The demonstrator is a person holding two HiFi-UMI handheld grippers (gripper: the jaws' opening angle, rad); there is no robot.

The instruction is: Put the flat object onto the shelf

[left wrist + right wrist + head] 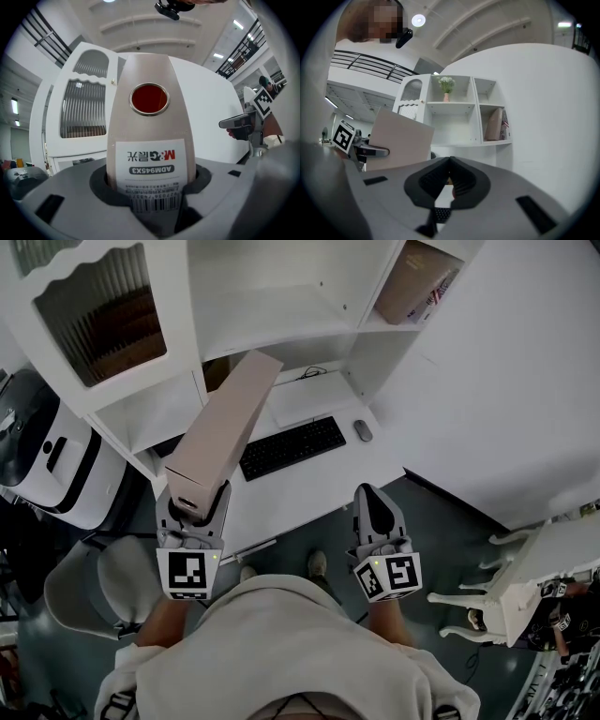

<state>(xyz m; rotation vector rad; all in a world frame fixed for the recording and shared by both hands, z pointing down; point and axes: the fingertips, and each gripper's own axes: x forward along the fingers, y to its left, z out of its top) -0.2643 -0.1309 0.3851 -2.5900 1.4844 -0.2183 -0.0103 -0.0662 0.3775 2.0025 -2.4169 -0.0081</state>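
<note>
The left gripper (150, 190) (195, 507) has its fingers clamped on the short end of the box (150, 140) (225, 423), a flat beige file that runs straight out ahead of them towards the shelf (272, 320) (454, 122) without having reached it. The right gripper (449, 176) (375, 512), off to the side and well apart, has its fingers closed on nothing. Below and ahead of both lie the desk (309, 488) and keyboard (292, 447). The likely trouble is leverage: held by one end only, the long box may sag or twist in the fingers, and its far corner could then catch a shelf edge or divider and be knocked loose; a steadying touch from the free fingers would probably help. The label (151, 161) just above the left fingers, upside down in that view, reads "M&G" with Chinese characters, then "ADM945X3" over a barcode; beyond it sits a red-filled metal ring (149, 99).
</note>
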